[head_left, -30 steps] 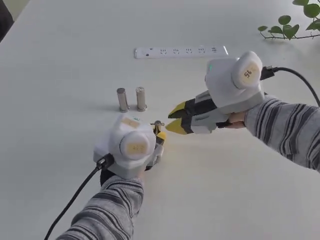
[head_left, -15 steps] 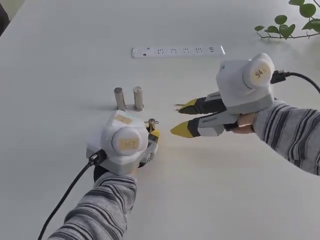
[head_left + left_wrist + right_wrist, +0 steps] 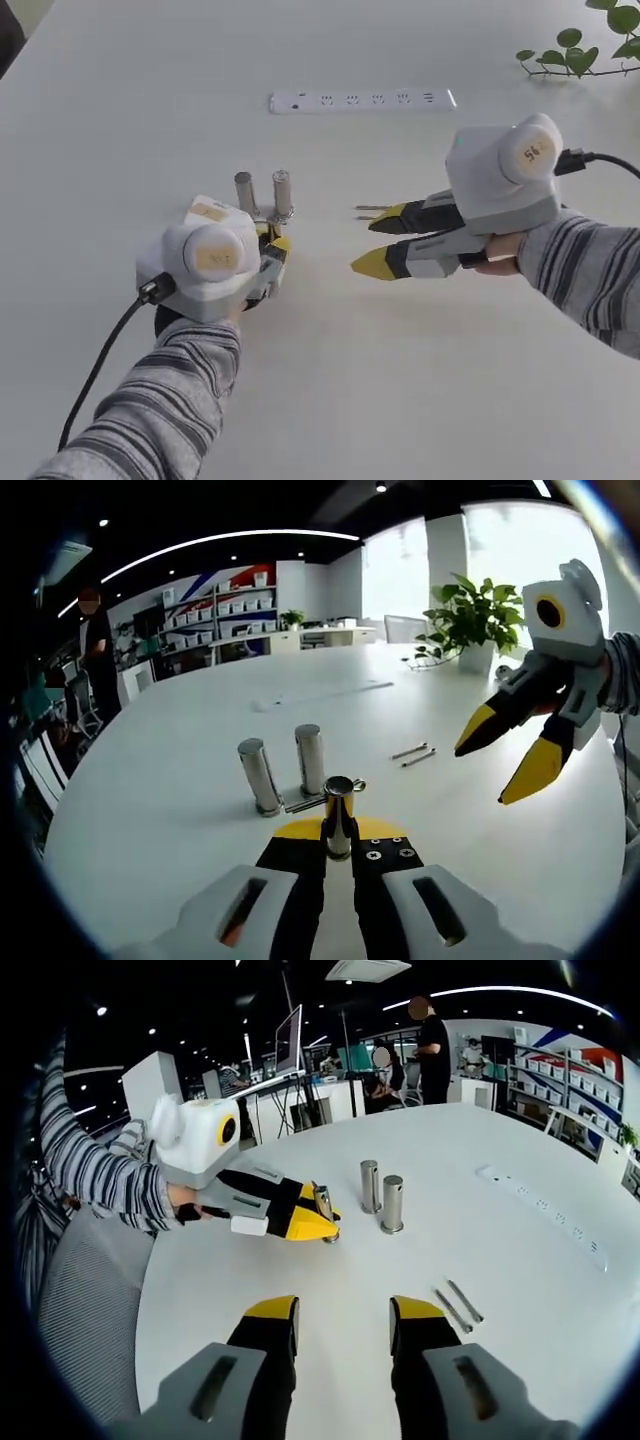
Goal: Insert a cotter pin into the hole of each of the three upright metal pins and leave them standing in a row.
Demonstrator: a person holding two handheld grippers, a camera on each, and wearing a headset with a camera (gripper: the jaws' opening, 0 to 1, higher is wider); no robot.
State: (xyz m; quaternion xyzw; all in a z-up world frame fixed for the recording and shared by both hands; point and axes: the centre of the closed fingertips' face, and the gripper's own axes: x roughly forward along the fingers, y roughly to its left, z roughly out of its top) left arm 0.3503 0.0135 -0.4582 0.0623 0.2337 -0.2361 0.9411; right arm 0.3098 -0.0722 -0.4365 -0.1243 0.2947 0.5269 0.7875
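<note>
Left tool [image 3: 338,835]: pinching one metal pin low on its barrel and keeping it upright
Held pin [image 3: 339,805]: right at the tool tips, with what looks like a cotter pin through the hole near its top; I cannot tell whether its base touches the table [image 3: 420,380]
Standing pins [image 3: 260,775] [image 3: 310,758]: upright side by side, just beyond the held pin; I can make out no cotter pin in either
Right tool [image 3: 345,1312]: jaws spread, nothing between them, hovering off to the right with its tips towards the pins
Loose cotter pins [image 3: 411,752]: two, lying flat together near the right tool's tips
Handling: the metal pins look stiff, smooth and easy to topple, so hold low, clear of the hole; the cotter pins look thin and light, best taken by the looped head
Room: bare table all round; power strip [image 3: 362,100] and plant [image 3: 590,50] well away; the one tight spot is beside the standing pins
</note>
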